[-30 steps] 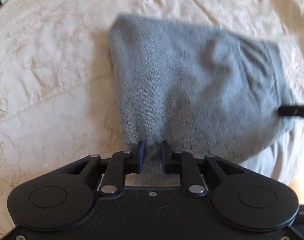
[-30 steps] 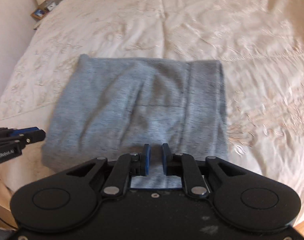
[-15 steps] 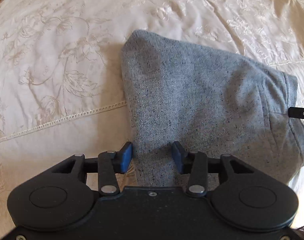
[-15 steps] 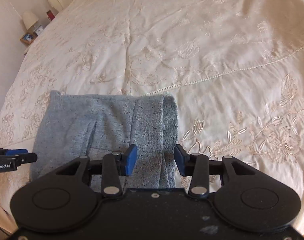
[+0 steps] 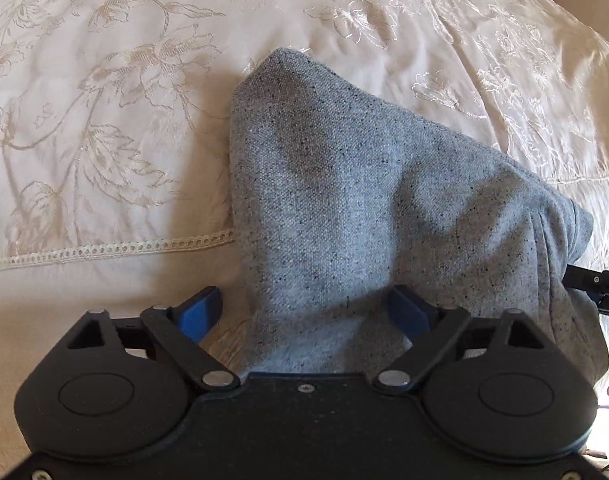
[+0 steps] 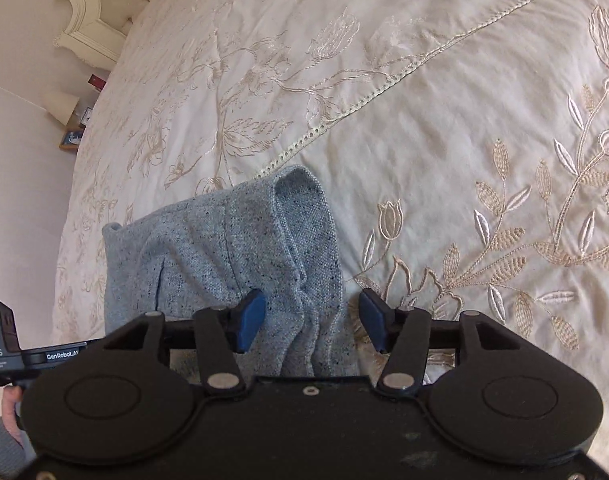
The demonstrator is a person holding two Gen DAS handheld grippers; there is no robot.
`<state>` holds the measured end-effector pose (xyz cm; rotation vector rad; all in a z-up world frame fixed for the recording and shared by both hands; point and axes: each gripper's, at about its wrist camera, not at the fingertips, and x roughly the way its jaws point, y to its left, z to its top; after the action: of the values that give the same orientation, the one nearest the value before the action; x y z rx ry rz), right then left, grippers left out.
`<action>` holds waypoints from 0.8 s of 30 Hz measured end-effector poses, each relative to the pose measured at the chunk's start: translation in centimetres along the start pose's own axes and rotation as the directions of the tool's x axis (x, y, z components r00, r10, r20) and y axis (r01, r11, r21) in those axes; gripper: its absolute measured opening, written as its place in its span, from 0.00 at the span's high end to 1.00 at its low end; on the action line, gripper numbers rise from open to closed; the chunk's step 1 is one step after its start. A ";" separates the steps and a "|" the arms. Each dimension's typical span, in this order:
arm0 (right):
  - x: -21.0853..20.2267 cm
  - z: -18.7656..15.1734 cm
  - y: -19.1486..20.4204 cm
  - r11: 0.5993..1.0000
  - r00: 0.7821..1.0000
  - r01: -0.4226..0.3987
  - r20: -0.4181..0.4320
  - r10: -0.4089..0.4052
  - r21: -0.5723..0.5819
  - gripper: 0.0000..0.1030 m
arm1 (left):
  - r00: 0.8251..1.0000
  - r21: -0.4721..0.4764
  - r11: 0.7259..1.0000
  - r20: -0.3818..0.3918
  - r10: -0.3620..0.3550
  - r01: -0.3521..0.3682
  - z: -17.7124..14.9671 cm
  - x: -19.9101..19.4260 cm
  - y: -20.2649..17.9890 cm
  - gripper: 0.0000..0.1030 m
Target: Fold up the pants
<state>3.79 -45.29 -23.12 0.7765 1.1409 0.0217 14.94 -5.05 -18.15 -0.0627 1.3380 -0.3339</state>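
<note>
Your left gripper (image 5: 306,312) is opening, jaws spread wide with the grey pants (image 5: 364,208) lying loose between them, filling the centre of the frame on the embroidered bedspread (image 5: 104,128). Your right gripper (image 6: 310,322) is opening too (cloth between its blue pads, neither pressing), lower centre.
</note>
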 end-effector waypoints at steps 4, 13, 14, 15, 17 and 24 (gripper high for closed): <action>0.6 0.8 -0.1 0.997 0.999 -0.010 -0.039 0.013 0.075 0.48 | 1.000 -0.039 0.999 -0.013 0.015 -0.016 0.7 0.3 -1.3 0.36; -4.6 0.4 7.8 0.977 0.998 0.041 0.056 -0.030 -0.207 0.80 | 0.977 -0.089 0.995 0.205 0.061 -0.043 -1.0 -9.4 -2.7 0.79; -5.3 0.6 8.8 0.972 0.997 0.032 0.072 -0.015 -0.235 0.80 | 0.972 -0.090 0.995 0.227 0.068 -0.049 -0.9 -10.5 -2.6 0.79; -6.0 0.9 10.1 0.963 0.996 0.024 0.090 0.000 -0.267 0.80 | 0.967 -0.092 0.994 0.246 0.073 -0.052 -0.6 -11.5 -2.2 0.79; -7.0 1.7 12.3 0.948 0.993 0.002 0.113 0.035 -0.318 0.80 | 0.961 -0.107 0.993 0.268 0.074 -0.046 0.9 -12.8 -0.8 0.79; -2.3 8.3 18.1 0.930 0.986 -0.073 0.113 0.121 -0.360 0.80 | 0.947 -0.209 0.961 0.230 0.226 -0.178 6.6 -8.1 5.9 0.58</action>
<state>16.10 -37.21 -9.55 0.5021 0.9350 0.2500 20.90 1.83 -10.32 -0.1188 1.1080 -0.0226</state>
